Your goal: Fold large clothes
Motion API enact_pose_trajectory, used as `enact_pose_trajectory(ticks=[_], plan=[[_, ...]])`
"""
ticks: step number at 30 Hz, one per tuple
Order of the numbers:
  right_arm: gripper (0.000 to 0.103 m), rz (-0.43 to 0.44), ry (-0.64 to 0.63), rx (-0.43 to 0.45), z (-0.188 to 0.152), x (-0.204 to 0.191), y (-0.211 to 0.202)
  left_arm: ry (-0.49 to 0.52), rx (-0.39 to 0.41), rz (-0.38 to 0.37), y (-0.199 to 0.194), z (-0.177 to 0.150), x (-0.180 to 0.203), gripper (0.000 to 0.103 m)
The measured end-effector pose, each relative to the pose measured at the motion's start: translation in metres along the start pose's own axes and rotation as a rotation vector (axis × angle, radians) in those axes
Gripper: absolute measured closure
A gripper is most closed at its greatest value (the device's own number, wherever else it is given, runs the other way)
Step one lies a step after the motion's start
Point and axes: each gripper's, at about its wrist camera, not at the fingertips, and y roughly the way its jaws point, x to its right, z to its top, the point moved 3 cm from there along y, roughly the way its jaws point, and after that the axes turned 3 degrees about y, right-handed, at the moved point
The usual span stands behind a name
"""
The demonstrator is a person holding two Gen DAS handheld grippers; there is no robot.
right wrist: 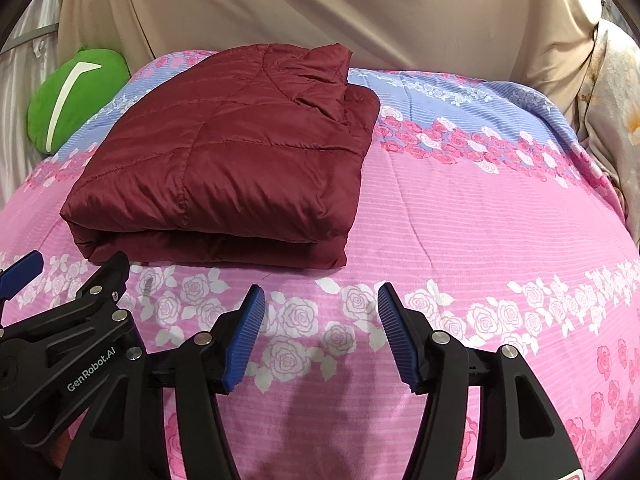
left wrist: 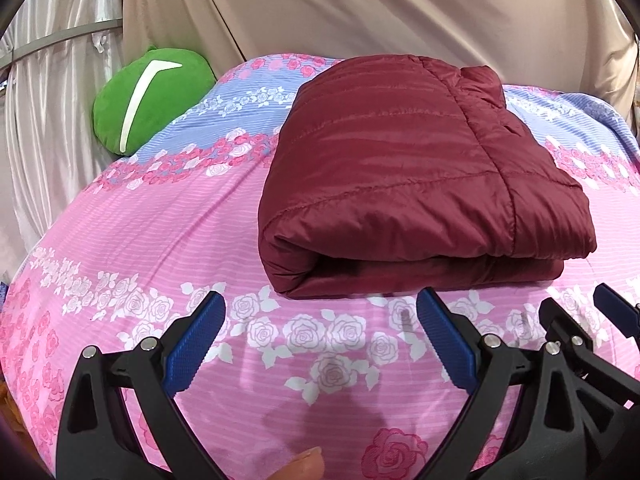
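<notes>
Your dark red quilted puffer jacket already lies folded into a thick rectangular bundle on the pink and blue rose-patterned bedspread, so the folding looks essentially done; at most a little squaring of the loose collar end at the far side remains. Your left gripper hangs with its blue pads spread wide and empty, just short of the bundle's near fold. Your right gripper is likewise wide and empty, with the jacket ahead and to its left, not touching.

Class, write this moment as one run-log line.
jacket: folded on bedspread | left hand-held gripper: open, empty | right hand-held gripper: open, empty
</notes>
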Motion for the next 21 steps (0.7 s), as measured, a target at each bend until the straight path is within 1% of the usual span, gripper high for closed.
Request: enact_pose_trajectory(ticks=[21], plan=[[0.045,-0.021,-0.014,0.018,0.0009,-0.0036,-0.0050,-0.004,-0.003,-0.002,0.0015,0.0001,0.0002,0.010]])
